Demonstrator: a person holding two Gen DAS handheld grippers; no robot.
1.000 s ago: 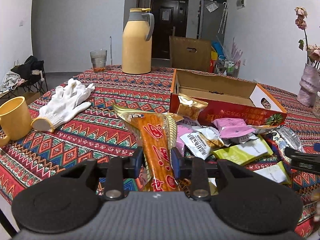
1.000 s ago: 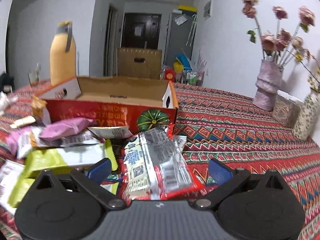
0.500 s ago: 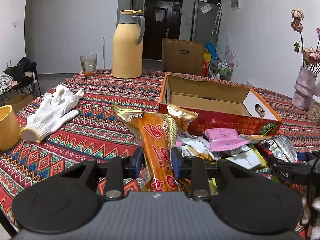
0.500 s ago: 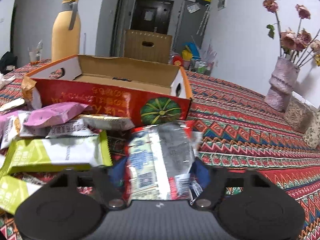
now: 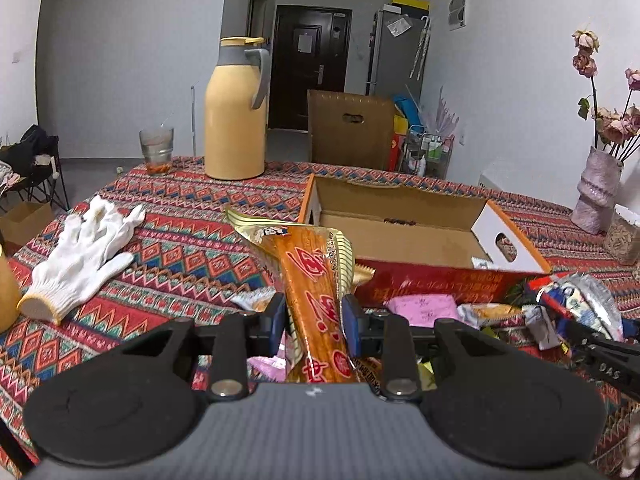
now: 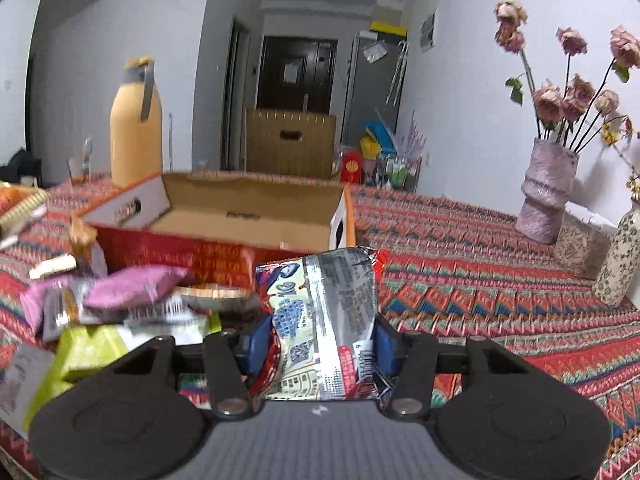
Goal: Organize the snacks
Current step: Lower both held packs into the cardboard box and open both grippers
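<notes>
Box [image 5: 400, 232] looking empty, pile [image 6: 120, 304] unsorted at table's near edge, left gripper [image 5: 314, 318] clamped on orange packet [image 5: 316, 280], right gripper [image 6: 320, 346] closing on silver packet [image 6: 332, 304].

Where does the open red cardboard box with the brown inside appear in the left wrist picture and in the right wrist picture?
Left wrist view: the open red cardboard box lies right of centre, behind the long orange snack packet.
Right wrist view: the box lies left of centre, behind the silver and red snack packet.
Shared landmark: the tall yellow thermos jug stands beyond the box, to its left, in both.
</notes>
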